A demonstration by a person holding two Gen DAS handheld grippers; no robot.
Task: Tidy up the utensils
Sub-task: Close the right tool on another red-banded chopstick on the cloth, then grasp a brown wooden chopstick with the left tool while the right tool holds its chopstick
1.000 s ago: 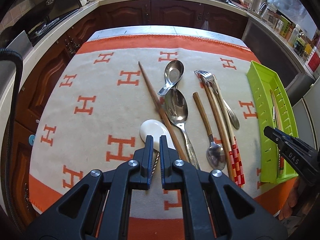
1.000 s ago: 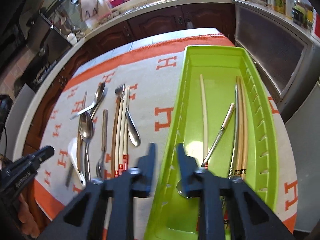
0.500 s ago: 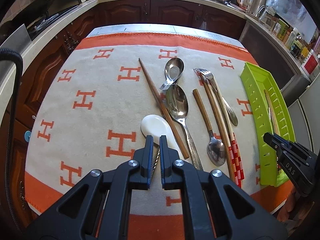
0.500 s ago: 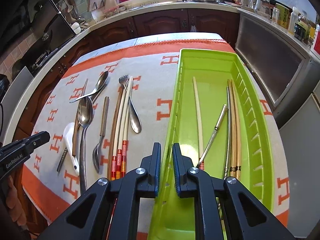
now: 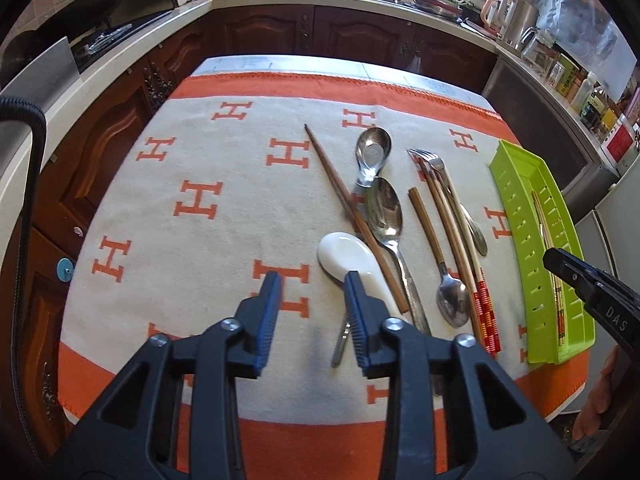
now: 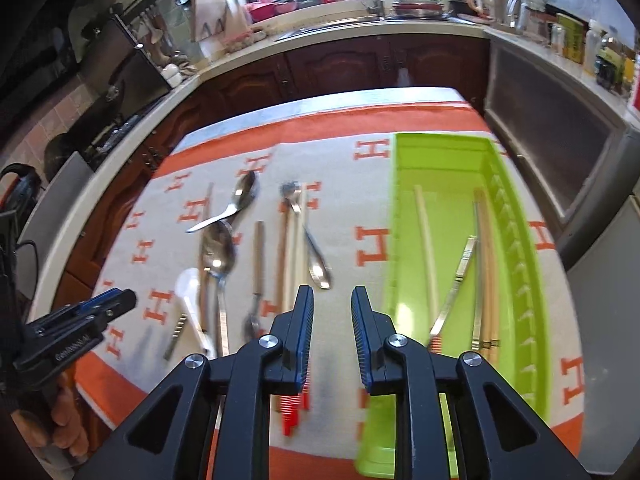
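My left gripper (image 5: 313, 284) hangs over the near part of the cloth, jaws opening, nothing between them. Its right finger overlaps the white ceramic spoon (image 5: 344, 258). A small twisted-handle metal utensil (image 5: 340, 344) lies just below. Beyond lie a brown chopstick (image 5: 352, 216), a large metal spoon (image 5: 386, 216), a short metal spoon (image 5: 372, 152), a wooden-handled spoon (image 5: 440, 272), red-patterned chopsticks (image 5: 472, 272) and a fork (image 5: 440, 176). My right gripper (image 6: 332, 296) hovers between the utensil row and the green tray (image 6: 448, 184), jaws opening and empty. The tray holds chopsticks (image 6: 426, 248) and a metal utensil (image 6: 456, 280).
An orange and cream cloth (image 5: 200, 200) with H marks covers the table. Dark wood cabinets (image 5: 360, 40) and counters ring it on the far and left sides. A grey appliance (image 6: 560, 148) stands close to the tray's right. A person's hand (image 6: 60, 412) holds the left gripper (image 6: 116, 300).
The left jaws went from shut to spread apart, and the left gripper drifted sideways over the cloth. The right gripper rose and moved left off the tray; its jaws narrowed, then widened.
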